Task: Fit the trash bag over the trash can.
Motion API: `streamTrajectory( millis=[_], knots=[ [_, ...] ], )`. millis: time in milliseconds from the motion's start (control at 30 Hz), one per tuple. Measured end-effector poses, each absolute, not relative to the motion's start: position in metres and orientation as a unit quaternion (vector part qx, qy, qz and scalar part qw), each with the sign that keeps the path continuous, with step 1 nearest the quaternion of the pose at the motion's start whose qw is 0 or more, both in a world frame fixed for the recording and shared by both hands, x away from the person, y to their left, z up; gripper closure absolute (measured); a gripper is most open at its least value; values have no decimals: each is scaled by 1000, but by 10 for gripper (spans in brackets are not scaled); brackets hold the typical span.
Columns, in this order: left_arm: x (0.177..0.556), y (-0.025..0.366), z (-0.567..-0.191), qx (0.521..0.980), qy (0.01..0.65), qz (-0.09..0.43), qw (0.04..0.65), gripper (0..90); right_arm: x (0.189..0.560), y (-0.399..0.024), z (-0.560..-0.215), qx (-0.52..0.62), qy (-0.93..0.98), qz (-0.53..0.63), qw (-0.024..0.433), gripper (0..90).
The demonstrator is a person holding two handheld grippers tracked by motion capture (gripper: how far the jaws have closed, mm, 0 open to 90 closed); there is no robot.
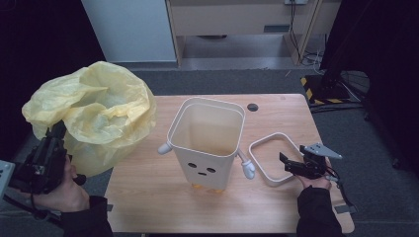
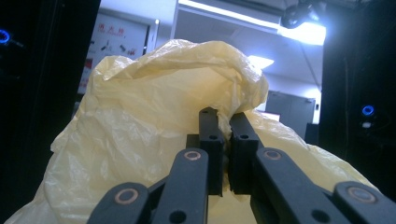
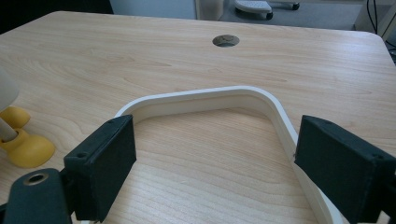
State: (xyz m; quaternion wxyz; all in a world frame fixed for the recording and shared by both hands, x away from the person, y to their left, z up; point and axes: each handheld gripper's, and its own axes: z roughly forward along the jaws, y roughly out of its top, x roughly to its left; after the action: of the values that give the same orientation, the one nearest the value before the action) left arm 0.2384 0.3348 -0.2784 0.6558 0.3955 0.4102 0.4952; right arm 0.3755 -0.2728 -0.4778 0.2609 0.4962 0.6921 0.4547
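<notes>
Yellow bag: a thin, crumpled plastic bag billows up beyond the table's left edge, well apart from the bin; in the left gripper view it spreads behind and around the jaws.
Left gripper: the left gripper is held up off the table's left side, its jaws pinched together on a fold of the bag, as the left gripper view shows close up.
White bin: a tall white bin with a small face, stubby arms and yellow feet stands upright near the table's middle, its mouth open.
White ring: a rounded rectangular white ring lies flat on the wooden table, just right of the bin.
Right gripper: the right gripper sits low at the ring's near right side, jaws spread wide; in the right gripper view the ring curves between and beyond them, its right side passing just beside the right jaw.
</notes>
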Motion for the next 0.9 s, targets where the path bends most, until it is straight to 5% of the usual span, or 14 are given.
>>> streamTrajectory(
  millis=[900],
  knots=[
    [219, 247, -207, 385, 299, 447, 750, 863, 375, -275, -476, 496, 690, 456, 264, 127]
  ],
)
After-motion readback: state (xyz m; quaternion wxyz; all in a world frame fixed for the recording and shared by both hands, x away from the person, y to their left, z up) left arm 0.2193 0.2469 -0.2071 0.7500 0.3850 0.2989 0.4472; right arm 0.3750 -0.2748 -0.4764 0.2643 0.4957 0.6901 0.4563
